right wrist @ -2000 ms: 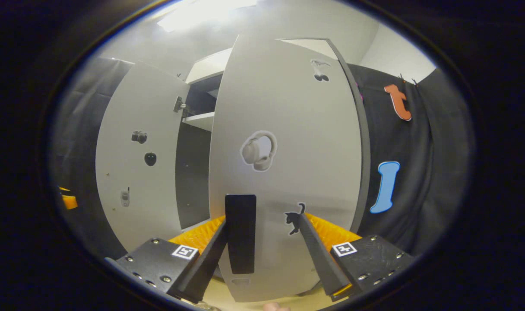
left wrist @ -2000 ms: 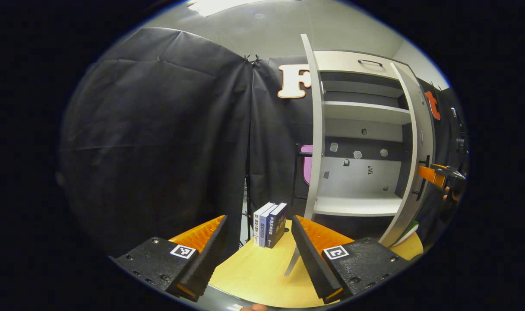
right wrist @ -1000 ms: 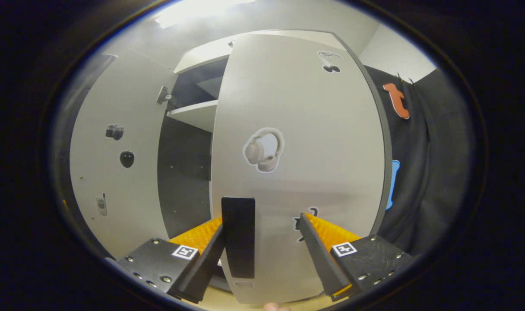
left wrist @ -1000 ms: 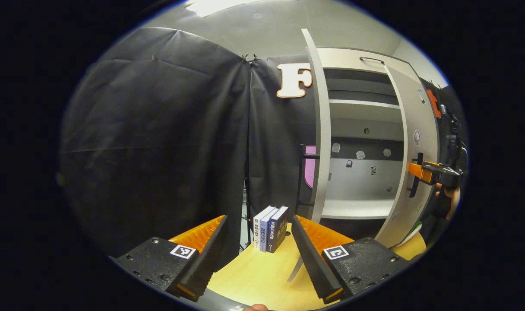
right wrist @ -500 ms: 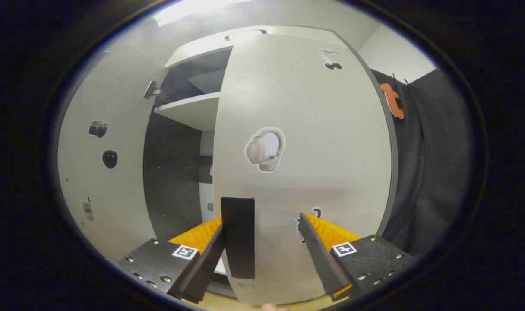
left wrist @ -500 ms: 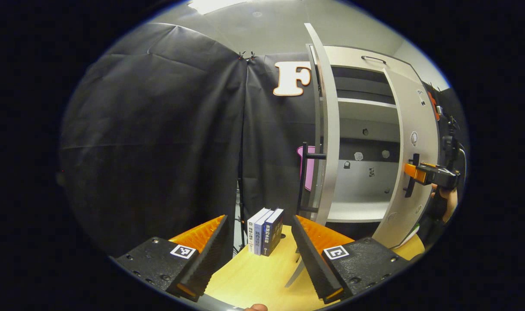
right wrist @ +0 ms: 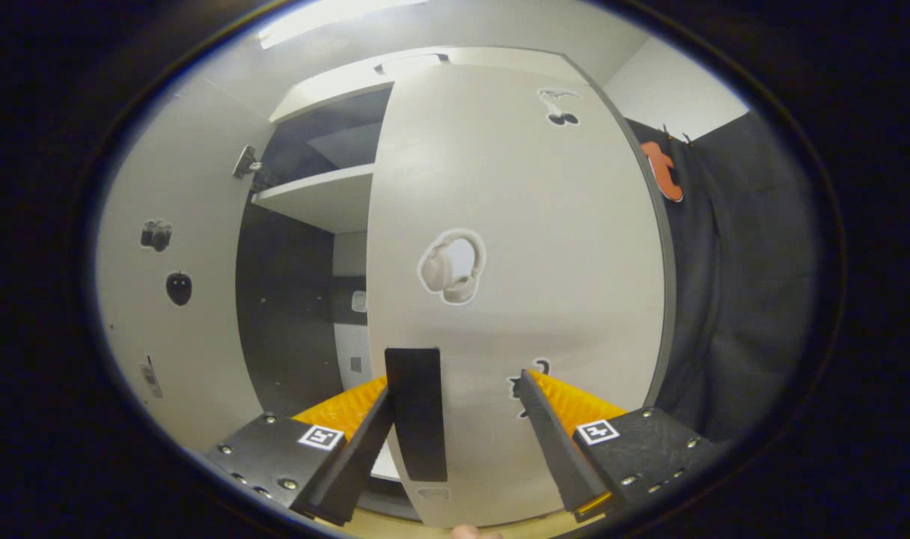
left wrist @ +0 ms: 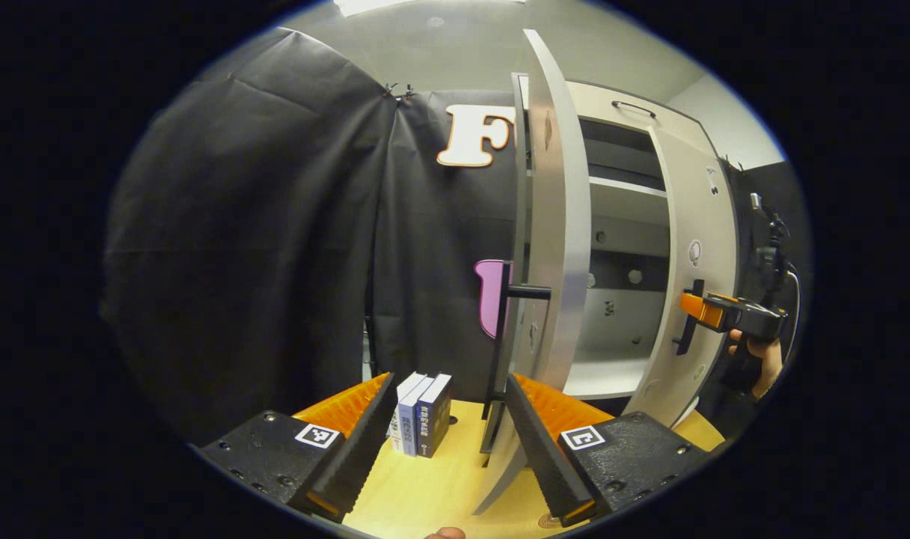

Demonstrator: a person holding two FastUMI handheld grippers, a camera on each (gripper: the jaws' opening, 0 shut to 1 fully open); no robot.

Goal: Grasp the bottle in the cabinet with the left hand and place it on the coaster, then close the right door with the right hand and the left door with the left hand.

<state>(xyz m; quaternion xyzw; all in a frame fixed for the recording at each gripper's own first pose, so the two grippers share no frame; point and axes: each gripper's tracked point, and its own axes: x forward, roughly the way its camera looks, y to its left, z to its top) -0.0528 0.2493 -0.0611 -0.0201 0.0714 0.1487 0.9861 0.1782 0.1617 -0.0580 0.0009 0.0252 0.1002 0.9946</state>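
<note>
Both grippers are standing spread: the right gripper is pushing the pale grey right cabinet door by its black bar handle to shut it, the left gripper is waiting near the pale grey left door, and I cannot tell where the bottle is.

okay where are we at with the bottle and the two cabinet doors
Looks done: the cabinet's lower shelf holds no bottle; the bottle and coaster are out of sight. In hand: the right gripper is open around the right door's handle, with that door partly swung in. Left: the left door stands open, and the left gripper is open and empty.
</note>
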